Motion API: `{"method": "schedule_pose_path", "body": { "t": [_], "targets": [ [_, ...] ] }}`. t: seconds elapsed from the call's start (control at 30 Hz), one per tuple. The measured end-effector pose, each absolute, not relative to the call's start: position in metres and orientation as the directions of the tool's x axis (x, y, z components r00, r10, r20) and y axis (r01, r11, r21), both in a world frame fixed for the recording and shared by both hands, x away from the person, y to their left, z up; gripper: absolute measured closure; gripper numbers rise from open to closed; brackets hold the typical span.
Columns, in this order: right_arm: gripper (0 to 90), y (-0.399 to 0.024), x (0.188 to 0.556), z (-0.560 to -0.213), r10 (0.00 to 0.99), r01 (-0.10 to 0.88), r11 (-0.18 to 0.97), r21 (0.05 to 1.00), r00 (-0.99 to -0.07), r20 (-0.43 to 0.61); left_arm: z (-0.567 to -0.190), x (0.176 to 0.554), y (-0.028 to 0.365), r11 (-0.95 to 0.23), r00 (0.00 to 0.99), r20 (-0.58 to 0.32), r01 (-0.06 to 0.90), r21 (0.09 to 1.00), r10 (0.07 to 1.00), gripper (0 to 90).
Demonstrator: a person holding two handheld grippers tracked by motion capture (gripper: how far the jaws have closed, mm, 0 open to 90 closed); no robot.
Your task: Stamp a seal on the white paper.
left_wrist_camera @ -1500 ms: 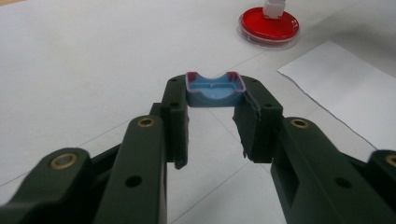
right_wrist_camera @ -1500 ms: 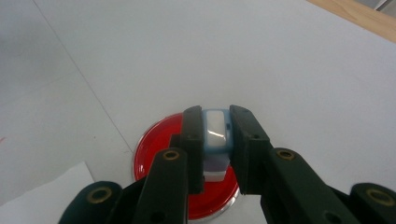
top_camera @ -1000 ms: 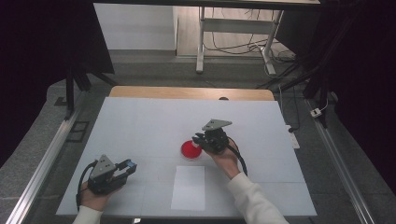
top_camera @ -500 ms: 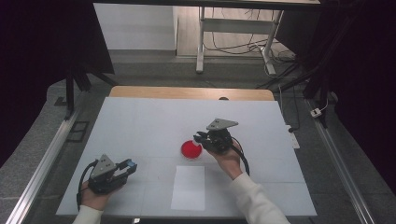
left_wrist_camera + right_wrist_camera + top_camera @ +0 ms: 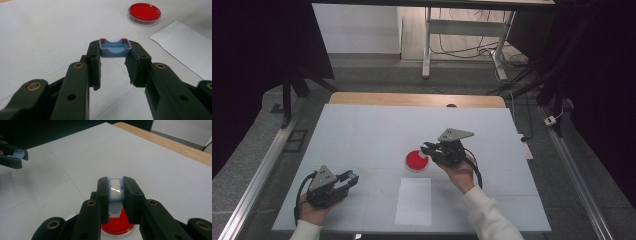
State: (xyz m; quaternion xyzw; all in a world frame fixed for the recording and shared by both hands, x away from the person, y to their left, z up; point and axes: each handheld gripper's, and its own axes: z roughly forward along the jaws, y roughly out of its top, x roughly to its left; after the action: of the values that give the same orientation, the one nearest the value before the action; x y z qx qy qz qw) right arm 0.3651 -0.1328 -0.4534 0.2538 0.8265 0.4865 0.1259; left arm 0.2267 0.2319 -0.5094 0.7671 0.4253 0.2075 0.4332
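My left gripper [image 5: 351, 176] rests near the table's front left, shut on a small blue cap-like piece [image 5: 115, 48] with a reddish rim, held by its sides at the jaw tips [image 5: 115, 51]. My right gripper [image 5: 426, 148] hovers just right of a round red dish [image 5: 416, 161] with a clear rim. It is shut on a small blue block with a white face [image 5: 115, 188], above the red dish [image 5: 115, 226]. The left gripper [image 5: 15, 156] with its blue piece sits at that view's far left. The dish [image 5: 144, 13] lies ahead and right of the left jaws.
A white sheet of paper [image 5: 413, 200] lies flat in front of the dish, between the two hands, and also right of the left jaws [image 5: 185, 47]. The white table [image 5: 372, 130] has a wooden far edge [image 5: 417, 99]. Metal rails run along both sides.
My right gripper has lifted a little and drifted right, away from the red dish, still gripping the blue-and-white block. The left gripper has stayed put.
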Motion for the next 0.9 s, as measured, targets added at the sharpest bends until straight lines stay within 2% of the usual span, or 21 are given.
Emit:
{"method": "schedule_pose_path", "body": {
  "t": [0.9],
  "targets": [
    [75.7,-0.137,0.346,-0.451,0.493,0.285,0.418,0.863,-0.869,0.048,-0.510,0.227,0.230,-0.267,0.556,-0.049,0.473,0.840,0.830,65.2]
  ]
}}
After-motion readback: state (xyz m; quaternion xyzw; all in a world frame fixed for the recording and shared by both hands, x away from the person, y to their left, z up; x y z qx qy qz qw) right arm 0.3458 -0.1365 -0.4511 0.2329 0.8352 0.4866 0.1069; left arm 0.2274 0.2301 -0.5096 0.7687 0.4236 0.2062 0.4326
